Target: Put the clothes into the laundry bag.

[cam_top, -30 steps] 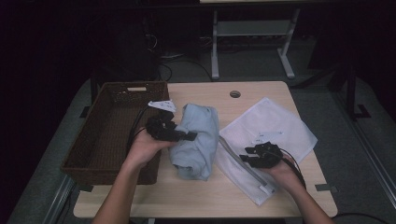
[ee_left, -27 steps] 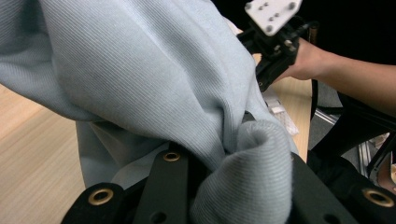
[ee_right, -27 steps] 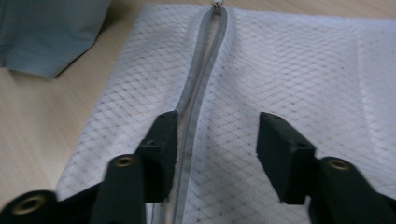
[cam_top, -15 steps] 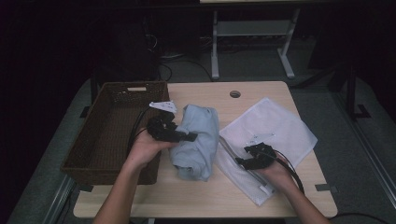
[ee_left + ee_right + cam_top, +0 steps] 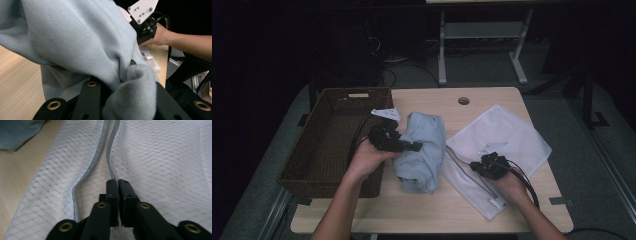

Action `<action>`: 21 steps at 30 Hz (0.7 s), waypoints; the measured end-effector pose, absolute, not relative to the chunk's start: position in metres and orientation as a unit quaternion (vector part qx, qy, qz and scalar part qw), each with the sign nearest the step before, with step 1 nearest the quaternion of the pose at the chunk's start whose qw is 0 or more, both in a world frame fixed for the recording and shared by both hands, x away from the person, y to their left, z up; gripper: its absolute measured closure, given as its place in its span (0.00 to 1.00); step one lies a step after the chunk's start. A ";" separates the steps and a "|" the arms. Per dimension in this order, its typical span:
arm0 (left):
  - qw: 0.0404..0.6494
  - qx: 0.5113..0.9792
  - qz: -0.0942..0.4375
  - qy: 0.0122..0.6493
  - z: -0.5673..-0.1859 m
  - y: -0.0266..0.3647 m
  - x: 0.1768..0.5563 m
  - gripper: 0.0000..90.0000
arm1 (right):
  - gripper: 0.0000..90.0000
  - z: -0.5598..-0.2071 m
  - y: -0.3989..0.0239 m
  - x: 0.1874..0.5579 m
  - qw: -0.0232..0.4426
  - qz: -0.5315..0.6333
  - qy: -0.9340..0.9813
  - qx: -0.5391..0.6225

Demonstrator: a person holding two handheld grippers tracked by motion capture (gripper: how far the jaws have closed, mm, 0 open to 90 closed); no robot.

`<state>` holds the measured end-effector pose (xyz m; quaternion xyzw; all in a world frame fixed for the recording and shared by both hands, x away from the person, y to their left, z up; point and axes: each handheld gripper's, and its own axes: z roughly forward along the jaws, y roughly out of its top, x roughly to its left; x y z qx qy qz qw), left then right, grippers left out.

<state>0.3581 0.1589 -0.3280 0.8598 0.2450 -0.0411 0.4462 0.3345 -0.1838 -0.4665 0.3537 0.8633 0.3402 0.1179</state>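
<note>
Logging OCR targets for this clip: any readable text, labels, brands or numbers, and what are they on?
None readable.
Small white tag at the near end of the mesh laundry bag: too small to tell if it bears print.
Pale patch on the far rim of the wicker basket: looks blank or blurred.
Light blue garment, grey plate on the right gripper, black jaws: no lettering seen.

High view dim overall; room behind near black, only the bench [image 5: 452, 210] lit, from above, soft shadows. No glare. Left gripper view sharp on cloth [image 5: 75, 42] ribbing, background black. Right gripper view evenly lit, mesh bag [image 5: 160, 157] soft toward the top, near jaws slightly blurred.
</note>
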 end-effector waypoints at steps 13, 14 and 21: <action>0.446 0.860 -0.042 0.246 -0.328 0.159 0.358 0.84 | 0.98 -0.443 -0.197 0.337 0.127 0.387 0.840 0.357; 0.446 0.860 -0.042 0.245 -0.328 0.159 0.358 0.84 | 0.98 -0.439 -0.199 0.339 0.126 0.393 0.838 0.356; 0.447 0.859 -0.044 0.246 -0.329 0.161 0.358 0.84 | 0.98 -0.422 -0.201 0.355 0.135 0.419 0.829 0.345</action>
